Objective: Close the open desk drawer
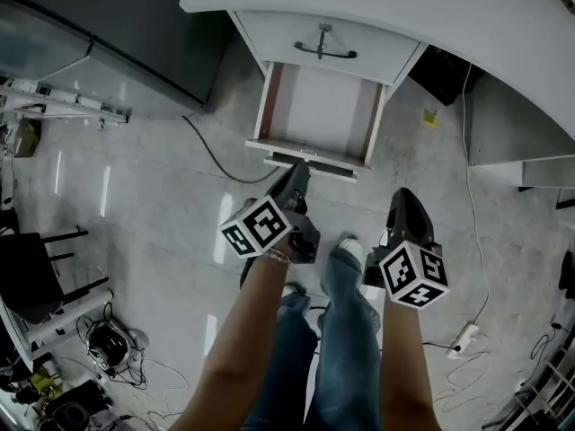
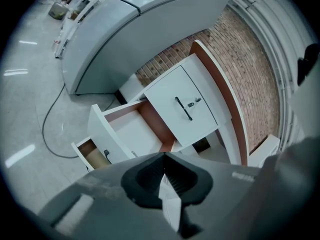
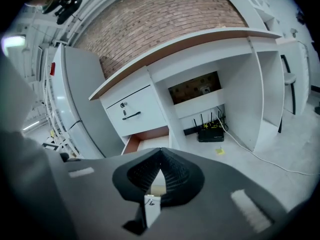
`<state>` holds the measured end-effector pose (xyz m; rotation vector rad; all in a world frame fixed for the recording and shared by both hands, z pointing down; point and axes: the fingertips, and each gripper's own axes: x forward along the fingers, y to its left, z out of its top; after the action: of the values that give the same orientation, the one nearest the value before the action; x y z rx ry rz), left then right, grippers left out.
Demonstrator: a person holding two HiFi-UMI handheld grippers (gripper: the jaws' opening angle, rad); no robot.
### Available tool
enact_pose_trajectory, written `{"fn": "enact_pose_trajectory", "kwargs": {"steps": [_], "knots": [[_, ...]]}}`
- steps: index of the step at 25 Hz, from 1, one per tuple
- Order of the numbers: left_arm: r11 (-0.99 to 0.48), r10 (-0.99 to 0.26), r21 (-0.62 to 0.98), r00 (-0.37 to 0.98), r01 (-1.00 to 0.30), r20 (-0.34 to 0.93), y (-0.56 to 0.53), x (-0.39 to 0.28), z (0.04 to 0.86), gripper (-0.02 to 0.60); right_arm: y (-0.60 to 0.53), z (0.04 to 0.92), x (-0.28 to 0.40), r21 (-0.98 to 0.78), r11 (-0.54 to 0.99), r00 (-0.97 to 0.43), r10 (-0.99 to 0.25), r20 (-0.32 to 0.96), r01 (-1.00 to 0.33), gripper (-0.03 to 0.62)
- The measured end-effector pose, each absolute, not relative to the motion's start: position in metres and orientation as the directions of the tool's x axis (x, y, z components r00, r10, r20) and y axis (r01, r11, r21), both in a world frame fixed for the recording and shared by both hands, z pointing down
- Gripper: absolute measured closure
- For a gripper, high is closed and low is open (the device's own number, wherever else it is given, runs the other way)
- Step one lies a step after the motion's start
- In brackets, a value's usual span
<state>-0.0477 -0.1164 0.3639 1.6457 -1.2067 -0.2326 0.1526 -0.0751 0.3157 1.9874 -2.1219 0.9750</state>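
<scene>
The open desk drawer [image 1: 316, 113] is pulled out toward me under the white desk [image 1: 377, 7], its inside bare. Its white front panel [image 1: 305, 151] faces me. My left gripper [image 1: 299, 171] is shut and empty, its tip just in front of that panel, whether touching I cannot tell. In the left gripper view the drawer [image 2: 131, 132] lies just beyond the shut left gripper [image 2: 164, 155]. My right gripper [image 1: 404, 197] hangs shut and empty to the right, off the drawer. In the right gripper view the drawer [image 3: 149, 141] shows past the right gripper [image 3: 160, 150].
Above the open drawer is a shut drawer with a black handle [image 1: 324, 52]. A lower drawer [image 2: 92, 153] stands slightly out. A black cable [image 1: 211, 155] crosses the floor at left; a power strip [image 1: 463, 338] lies right. A router [image 3: 209, 132] sits under the desk. My legs [image 1: 346, 330] stand below.
</scene>
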Motion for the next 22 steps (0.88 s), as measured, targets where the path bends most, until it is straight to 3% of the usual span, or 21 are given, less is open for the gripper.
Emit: {"fn": "enact_pose_trajectory", "kwargs": {"steps": [9,18,22], "knots": [[-0.076,-0.744,0.763,0.546,-0.641,0.385,-0.114,-0.033,0.411,0.581,-0.097,0.337,0.163,-0.313,-0.105,-0.021,-0.927,0.376,-0.944,0.595],[-0.139,-0.722,0.744,0.581,-0.653,0.375,-0.113,-0.019,0.456,0.581,-0.127,0.380,0.169,-0.330,-0.128,0.012,-0.943,0.331,-0.935,0.595],[-0.188,-0.722,0.715,0.588,-0.673,0.363,-0.113,-0.008,0.469,0.581,-0.142,0.390,0.173,-0.248,-0.103,0.018,-0.946,0.322,-0.963,0.595]]}}
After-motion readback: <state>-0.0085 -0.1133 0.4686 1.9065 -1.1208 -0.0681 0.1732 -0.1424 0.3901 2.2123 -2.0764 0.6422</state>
